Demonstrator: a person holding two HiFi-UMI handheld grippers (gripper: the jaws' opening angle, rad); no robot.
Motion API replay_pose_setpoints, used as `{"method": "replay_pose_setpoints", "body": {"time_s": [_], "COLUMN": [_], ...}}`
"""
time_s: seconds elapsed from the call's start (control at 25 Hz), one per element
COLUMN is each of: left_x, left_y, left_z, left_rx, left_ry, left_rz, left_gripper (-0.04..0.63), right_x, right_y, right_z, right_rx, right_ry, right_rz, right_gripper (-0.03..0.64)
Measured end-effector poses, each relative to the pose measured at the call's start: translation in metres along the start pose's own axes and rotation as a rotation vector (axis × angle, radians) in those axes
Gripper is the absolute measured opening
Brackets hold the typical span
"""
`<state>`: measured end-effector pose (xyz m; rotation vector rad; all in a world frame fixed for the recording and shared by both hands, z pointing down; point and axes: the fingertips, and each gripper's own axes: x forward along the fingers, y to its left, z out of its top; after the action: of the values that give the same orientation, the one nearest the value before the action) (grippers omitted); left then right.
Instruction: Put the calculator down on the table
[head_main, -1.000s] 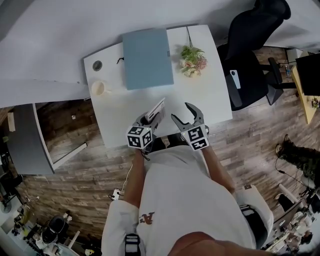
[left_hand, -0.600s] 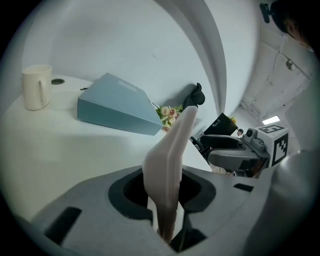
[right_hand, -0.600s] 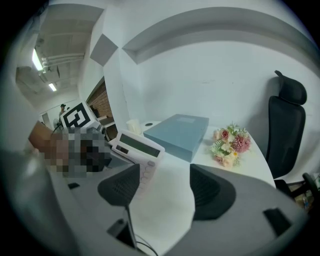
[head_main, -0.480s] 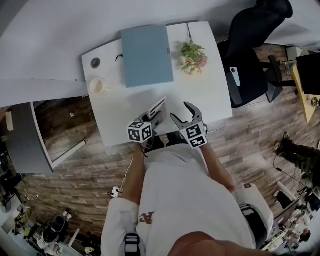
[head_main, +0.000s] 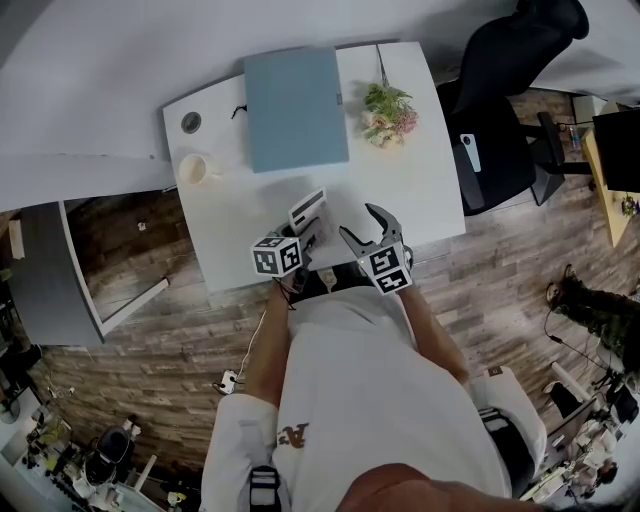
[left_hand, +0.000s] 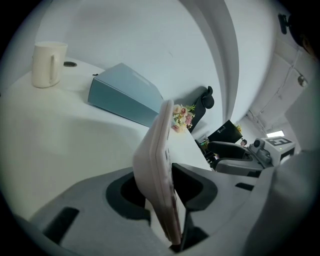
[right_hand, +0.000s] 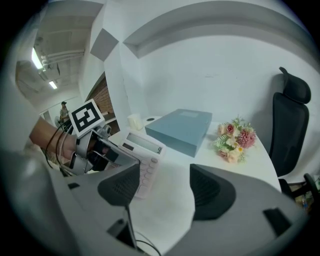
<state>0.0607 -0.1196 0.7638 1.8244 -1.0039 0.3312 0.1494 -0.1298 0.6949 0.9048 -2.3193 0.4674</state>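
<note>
- The left gripper (head_main: 305, 236) is clamped on the calculator (left_hand: 159, 170), which stands on edge between its jaws. The jaws have just been opening a little, but both pads look to be against it, so I judge the grip is loosening rather than gone.
- The calculator is tilted, keys towards the right gripper (head_main: 360, 222), low over the near part of the white table (head_main: 235, 220). I cannot tell whether its lower edge touches the top. The tilt seems meant to lay it flat, keys up.
- The right gripper hangs just beside it with its jaws apart and nothing between them, probably kept out of the way since 1 gripper is enough for the put-down.
- Farther back lie 3 things, all well apart from the calculator: a pale blue box (head_main: 294, 110), a white mug (head_main: 197, 172) to its left and a small bouquet (head_main: 385, 112) to its right.
- A black office chair (head_main: 500, 120) stands beyond the table's right side.
</note>
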Motion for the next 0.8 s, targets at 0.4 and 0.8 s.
{"method": "replay_pose_setpoints", "body": {"time_s": [0.4,0.8], "left_x": [0.005,0.004], "left_y": [0.009,0.028], "left_z": [0.004,0.0], "left_rx": [-0.015,-0.029], "left_ry": [-0.002,0.034], "left_rz": [0.028,0.068], "left_gripper": [0.17,0.225], "right_x": [0.005,0.012], "right_y": [0.006,0.016], "right_z": [0.001,0.006], "right_rx": [-0.013,-0.022], "right_ry": [0.014,0.018], "right_rz": [0.003,0.001], "right_gripper": [0.304,0.304]}}
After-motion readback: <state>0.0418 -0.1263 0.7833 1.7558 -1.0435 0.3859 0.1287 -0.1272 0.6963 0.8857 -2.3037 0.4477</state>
